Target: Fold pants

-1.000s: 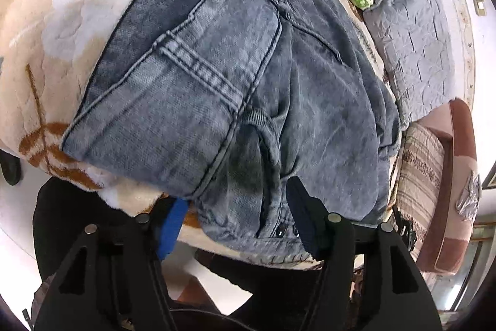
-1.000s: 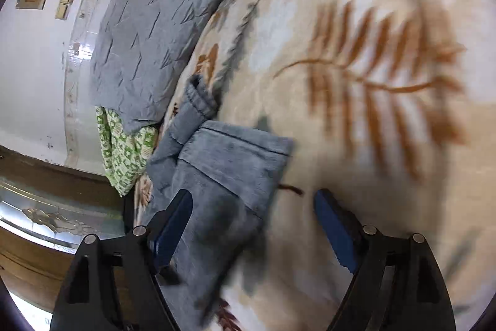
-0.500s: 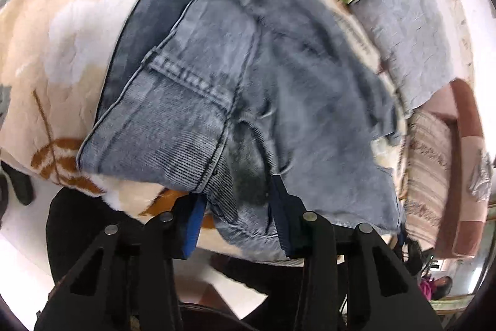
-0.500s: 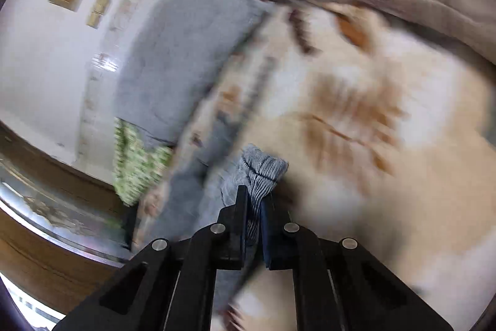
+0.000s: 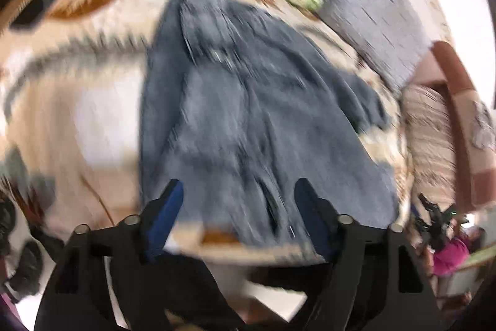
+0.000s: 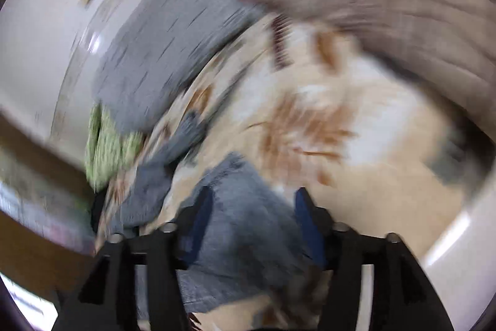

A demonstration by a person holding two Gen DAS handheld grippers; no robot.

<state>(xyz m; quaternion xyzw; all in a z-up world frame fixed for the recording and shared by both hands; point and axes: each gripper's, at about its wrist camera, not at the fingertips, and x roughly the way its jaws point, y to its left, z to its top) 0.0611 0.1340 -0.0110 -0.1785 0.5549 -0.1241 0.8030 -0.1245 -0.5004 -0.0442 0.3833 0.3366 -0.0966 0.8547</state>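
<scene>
Now both jaws just opened, gripping nothing: left gripper (image 5: 237,191), right gripper (image 6: 252,197); crumpled blue-grey denim pants (image 5: 248,120) at 12 o'clock may unfold if snagged.

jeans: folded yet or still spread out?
Partly folded, not finished. The jeans lie bunched in overlapping layers on the leaf-print blanket; blur hides the fold lines.
</scene>
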